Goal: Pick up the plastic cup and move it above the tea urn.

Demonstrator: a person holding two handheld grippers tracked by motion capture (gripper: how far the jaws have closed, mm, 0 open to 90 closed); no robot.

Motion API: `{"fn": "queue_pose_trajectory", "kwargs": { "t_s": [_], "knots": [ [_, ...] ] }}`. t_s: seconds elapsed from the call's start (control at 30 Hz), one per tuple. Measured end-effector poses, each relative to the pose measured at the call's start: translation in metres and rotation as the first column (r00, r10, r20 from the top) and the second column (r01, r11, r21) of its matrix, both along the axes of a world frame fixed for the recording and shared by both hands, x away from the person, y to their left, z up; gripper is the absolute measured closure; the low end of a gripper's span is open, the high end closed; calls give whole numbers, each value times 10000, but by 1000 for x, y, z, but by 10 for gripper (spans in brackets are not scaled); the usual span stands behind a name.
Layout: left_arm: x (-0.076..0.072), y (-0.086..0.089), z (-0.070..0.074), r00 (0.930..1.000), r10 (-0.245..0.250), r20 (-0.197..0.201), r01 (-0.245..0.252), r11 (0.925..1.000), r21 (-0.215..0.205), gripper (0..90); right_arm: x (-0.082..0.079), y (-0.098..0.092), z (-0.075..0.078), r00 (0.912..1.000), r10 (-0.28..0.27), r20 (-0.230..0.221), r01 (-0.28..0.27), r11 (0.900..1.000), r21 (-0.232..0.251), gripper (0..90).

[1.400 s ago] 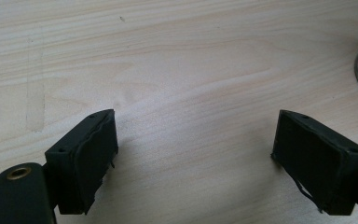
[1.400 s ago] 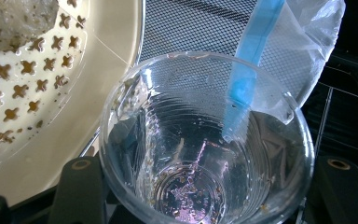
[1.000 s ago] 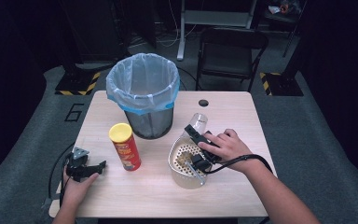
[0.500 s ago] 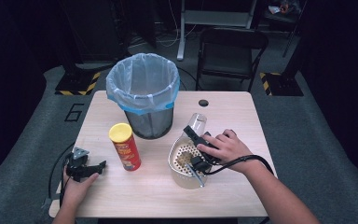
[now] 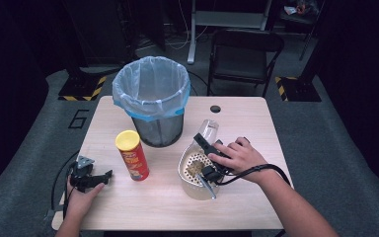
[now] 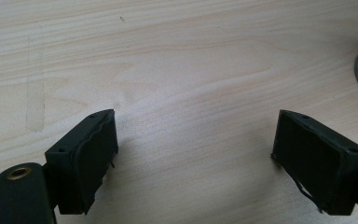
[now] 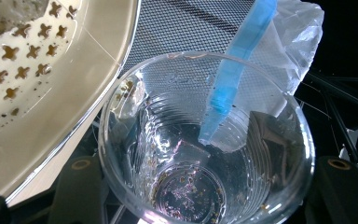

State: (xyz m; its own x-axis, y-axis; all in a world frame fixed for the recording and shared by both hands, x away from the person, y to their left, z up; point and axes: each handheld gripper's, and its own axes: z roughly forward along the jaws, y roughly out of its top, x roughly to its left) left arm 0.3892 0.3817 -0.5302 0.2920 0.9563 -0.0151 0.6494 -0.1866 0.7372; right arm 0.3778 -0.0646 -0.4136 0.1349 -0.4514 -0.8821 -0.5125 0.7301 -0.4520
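Observation:
My right gripper [image 5: 205, 140] is shut on a clear plastic cup [image 5: 208, 130], held tilted at the far rim of a cream strainer bowl [image 5: 191, 172]. In the right gripper view the cup [image 7: 205, 154] sits between the jaws of the right gripper [image 7: 209, 186], with a few brown crumbs stuck at its bottom. The perforated strainer [image 7: 51, 70] lies to its left there. My left gripper [image 5: 103, 177] rests on the table at the near left, open. Its view shows the left gripper [image 6: 196, 172] with jaws wide apart over bare wood.
A mesh bin [image 5: 152, 98] lined with a clear bag stands at the table's [image 5: 256, 118] back centre, close behind the cup. A red crisp can [image 5: 134, 158] with a yellow lid stands upright between the two grippers. A dark chair [image 5: 244, 54] is beyond the table.

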Motion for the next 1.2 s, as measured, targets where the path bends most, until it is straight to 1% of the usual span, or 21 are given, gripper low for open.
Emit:
{"fn": "queue_pose_trajectory", "kwargs": {
  "t_s": [0.03,0.07,0.1,0.13,0.17,0.23,0.33,0.37,0.47,0.6,0.67,0.7,0.73,0.77,0.8,0.9,1.0,1.07,1.1,1.13,1.2],
  "knots": [
    [0,0,0,10000,13,21,-13,10000,-7,134,1,0,-1,9993,-119,-352,108,9995,-314,370],
    [0,0,0,10000,19,19,-19,10000,-16,134,1,0,0,9999,-25,-107,24,9999,-101,370],
    [0,0,0,10000,12,15,-12,10000,-7,134,1,0,0,9999,-29,-122,27,9999,-113,370],
    [0,0,0,10000,12,18,-12,10000,-8,134,1,0,-1,9994,-136,-309,127,9995,-290,370],
    [0,0,-1,9999,51,99,-50,10000,-20,134,0,0,-2,9996,-163,-233,154,9992,-364,370],
    [0,0,0,10000,5,0,-5,10000,-7,134,0,0,-2,9996,-160,-253,151,9992,-358,370],
    [0,0,0,10000,10,16,-10,10000,-6,134,0,0,-1,9992,-129,-381,115,9992,-382,370],
    [0,0,-1,9999,51,98,-51,10000,-18,134,0,0,-1,9995,-107,-302,98,9995,-286,370],
    [0,0,0,10000,29,46,-29,10000,-15,134,0,1,0,9998,-7,-211,-1,9993,-378,370],
    [0,0,0,10000,8,14,-8,10000,-4,134,-1,0,-1,9994,-112,-324,100,9993,-352,370],
    [0,-1,-1,9999,57,98,-57,10000,-28,134,-1,0,-1,9994,-113,-321,102,9994,-341,370],
    [0,0,0,10000,14,17,-14,10000,-10,134,-1,0,-1,9995,-100,-305,89,9993,-353,370],
    [0,-1,-1,9999,62,125,-62,10000,-31,134,-1,0,-1,9997,-55,-232,48,9996,-264,370],
    [0,0,0,10000,2,-4,-2,10000,-5,134,-1,0,-1,9997,-46,-222,40,9997,-257,370],
    [0,0,-1,9999,52,115,-52,10000,-23,134,-1,0,-1,9997,-34,-224,28,9996,-291,370],
    [0,0,0,10000,-1,-1,1,10000,-3,134,-2,0,-1,9999,-61,-119,58,9997,-253,370],
    [0,0,0,10000,15,19,-15,10000,-10,134,-2,2,0,9999,91,-87,-94,9993,-370,370],
    [0,0,0,10000,15,20,-15,10000,-14,134,-2,1,-1,9998,8,-184,-12,9998,-202,370],
    [0,-1,-1,9999,66,135,-65,10000,-41,134,-2,1,-1,9999,22,-152,-25,9998,-181,369],
    [0,0,0,10000,0,-5,0,10000,-3,134,-3,1,-1,9999,28,-124,-30,9999,-160,369],
    [0,0,0,10000,8,13,-8,10000,-6,134,-3,0,-3,9998,17,-206,-18,10000,-40,369]
  ]
}}
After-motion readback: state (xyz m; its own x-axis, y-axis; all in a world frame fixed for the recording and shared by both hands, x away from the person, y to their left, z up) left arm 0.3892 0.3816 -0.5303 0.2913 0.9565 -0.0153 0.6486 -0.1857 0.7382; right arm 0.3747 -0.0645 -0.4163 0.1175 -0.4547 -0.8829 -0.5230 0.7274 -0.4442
